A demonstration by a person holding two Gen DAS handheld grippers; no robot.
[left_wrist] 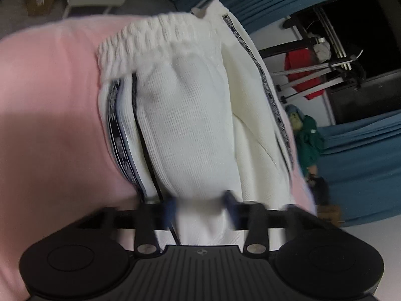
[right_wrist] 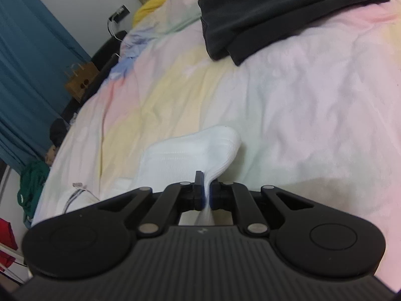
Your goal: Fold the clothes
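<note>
Left tongs (left_wrist: pixel 200 207) clenched on a bunched fold of white ribbed-knit shorts with dark side tape (left_wrist: pixel 185 115); right tongs (right_wrist: pixel 206 195) pinching another edge of them. Shorts lie on pastel bedspread (right_wrist: pixel 300 105), near a folded black garment (right_wrist: pixel 275 10).

A pastel-sheeted bed (right_wrist: pixel 313 105) stands beside teal curtains (right_wrist: pixel 22 57) and a white wall (right_wrist: pixel 82 2).

Left gripper (left_wrist: pixel 200 207) and right gripper (right_wrist: pixel 206 195) jaws both clamped on fabric.
</note>
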